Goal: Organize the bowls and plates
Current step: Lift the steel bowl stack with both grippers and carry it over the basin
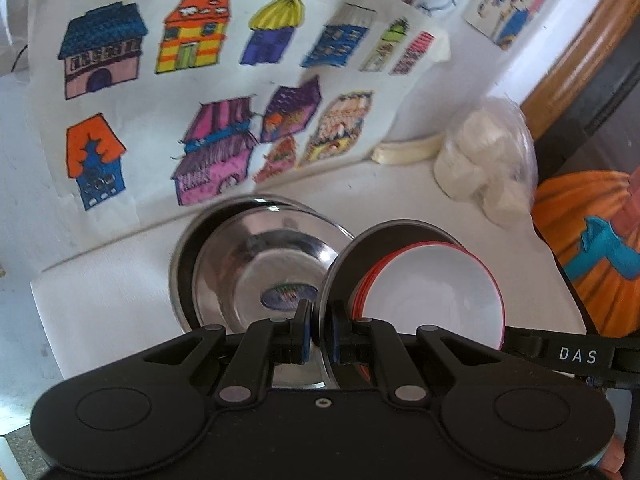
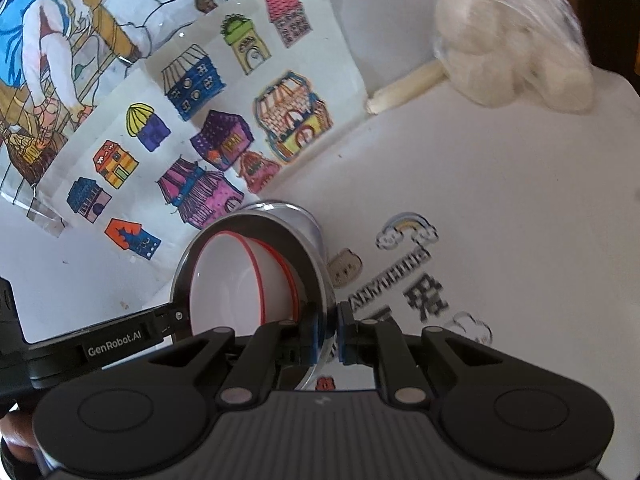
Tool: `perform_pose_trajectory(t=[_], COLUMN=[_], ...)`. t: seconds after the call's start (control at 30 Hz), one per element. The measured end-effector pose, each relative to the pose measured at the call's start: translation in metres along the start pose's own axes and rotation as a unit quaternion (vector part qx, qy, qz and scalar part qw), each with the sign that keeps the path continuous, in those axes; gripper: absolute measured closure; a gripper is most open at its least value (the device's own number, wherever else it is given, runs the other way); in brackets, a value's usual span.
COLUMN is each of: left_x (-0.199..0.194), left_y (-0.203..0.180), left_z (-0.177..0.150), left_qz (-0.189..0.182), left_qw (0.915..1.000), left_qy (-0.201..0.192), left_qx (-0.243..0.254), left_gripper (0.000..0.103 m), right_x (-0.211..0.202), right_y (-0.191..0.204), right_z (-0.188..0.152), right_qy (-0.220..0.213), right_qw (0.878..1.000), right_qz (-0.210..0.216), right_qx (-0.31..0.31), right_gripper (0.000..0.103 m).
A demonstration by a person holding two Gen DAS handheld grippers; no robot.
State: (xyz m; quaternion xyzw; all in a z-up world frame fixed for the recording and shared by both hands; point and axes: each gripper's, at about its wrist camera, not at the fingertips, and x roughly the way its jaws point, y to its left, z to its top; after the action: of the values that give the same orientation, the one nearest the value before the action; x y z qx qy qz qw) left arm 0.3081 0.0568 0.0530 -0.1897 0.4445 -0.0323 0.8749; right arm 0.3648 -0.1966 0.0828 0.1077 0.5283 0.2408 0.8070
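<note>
Both grippers pinch the dark steel-rimmed plate (image 1: 344, 280): left gripper (image 1: 320, 328) on its left rim, right gripper (image 2: 332, 332) on its right. Red-rimmed white bowls (image 1: 432, 292) ride inside (stacked), beside the shiny steel bowl (image 1: 256, 268).

"DAS" and "GenRobot.AI" on opposite gripper (image 1: 578, 354) (image 2: 114, 347) arms

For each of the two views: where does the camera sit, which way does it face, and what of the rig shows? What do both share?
Left wrist: behind the left gripper, facing the wall drawings; fingers pinch the dark plate rim; right gripper's arm enters at right.
Right wrist: behind the right gripper, facing table and wall; fingers pinch the same plate's opposite rim; left gripper's arm enters at left.
Shared: plate, white bowls, house drawings, bag.
</note>
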Motion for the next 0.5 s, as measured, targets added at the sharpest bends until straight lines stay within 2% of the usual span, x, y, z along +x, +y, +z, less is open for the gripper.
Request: perform_pose_trajectory(t=[0.5], left_x=[0.022], left_y=[0.033], left_z=[0.014], left_qz=[0.03], left_qw=[0.9976], left_qy=[-0.032], left_qx=[-0.052], left_gripper=[0.095], right_x=[0.047], right_y=[0.016], right_z=[0.025], right_qy=[-0.001], right_qw=[1.0], right_qz=[0.018], right_qx=[-0.016], right_gripper=[0.091])
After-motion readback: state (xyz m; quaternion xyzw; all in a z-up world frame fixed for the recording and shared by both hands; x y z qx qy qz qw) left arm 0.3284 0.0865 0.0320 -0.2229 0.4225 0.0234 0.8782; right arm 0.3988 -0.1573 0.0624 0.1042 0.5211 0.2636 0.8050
